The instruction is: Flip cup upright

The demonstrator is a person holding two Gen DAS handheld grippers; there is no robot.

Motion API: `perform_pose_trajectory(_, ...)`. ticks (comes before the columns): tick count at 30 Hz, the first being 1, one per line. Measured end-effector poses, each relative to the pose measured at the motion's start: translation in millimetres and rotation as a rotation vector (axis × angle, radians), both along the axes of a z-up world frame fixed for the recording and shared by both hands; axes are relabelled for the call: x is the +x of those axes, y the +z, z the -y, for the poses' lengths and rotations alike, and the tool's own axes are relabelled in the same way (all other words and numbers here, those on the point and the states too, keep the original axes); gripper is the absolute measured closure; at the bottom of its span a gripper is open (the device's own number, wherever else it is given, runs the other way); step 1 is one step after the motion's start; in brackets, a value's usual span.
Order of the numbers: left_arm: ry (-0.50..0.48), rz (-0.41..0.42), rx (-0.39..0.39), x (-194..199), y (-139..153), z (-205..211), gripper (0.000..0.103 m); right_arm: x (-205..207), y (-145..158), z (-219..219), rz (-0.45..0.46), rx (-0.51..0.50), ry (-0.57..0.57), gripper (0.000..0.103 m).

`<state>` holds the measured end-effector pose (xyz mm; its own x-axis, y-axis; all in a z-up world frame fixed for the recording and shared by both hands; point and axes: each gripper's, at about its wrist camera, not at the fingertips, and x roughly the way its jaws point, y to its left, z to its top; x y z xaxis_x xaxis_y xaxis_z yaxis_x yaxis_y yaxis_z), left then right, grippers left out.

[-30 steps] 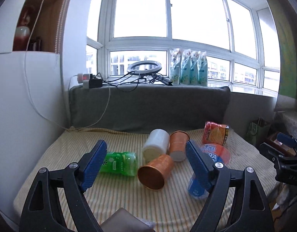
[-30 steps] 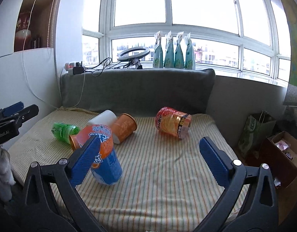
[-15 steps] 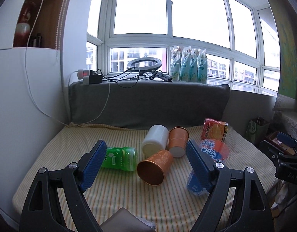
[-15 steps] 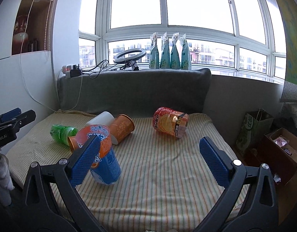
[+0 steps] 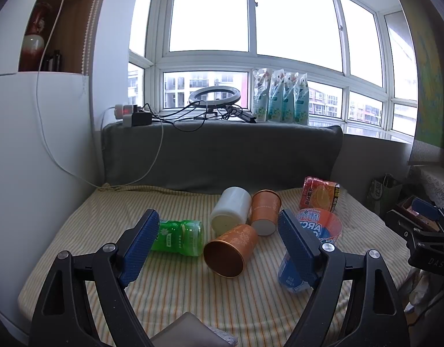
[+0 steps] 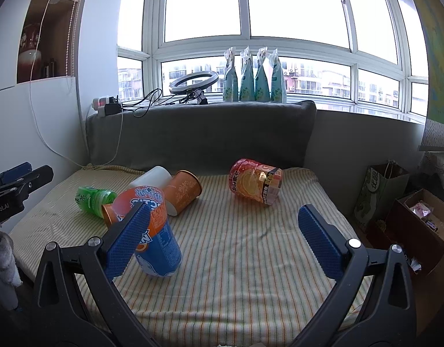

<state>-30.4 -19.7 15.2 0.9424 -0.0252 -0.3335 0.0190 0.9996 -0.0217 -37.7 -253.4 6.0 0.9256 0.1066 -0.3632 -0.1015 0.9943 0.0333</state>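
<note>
The striped mat lies bare in front of and between the right gripper's wide-spread jaws; the blue cup stands tilted against its left finger; the red tub lies apart, farther back; left of them the copper cup, green bottle, white cup and orange cup crowd together, leaving little gap.

Daylight from overexposed windows, soft shadows on the striped cloth, sharp focus, fisheye-curved dark corners
</note>
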Motion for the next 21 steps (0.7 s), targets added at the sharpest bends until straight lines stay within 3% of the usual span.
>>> perform_pose_trajectory(21, 0.005, -0.003, -0.002, 1.1, -0.4, 0.2, 0.019, 5.1, -4.5, -7.3, -0.021, -0.006, 0.014, 0.000)
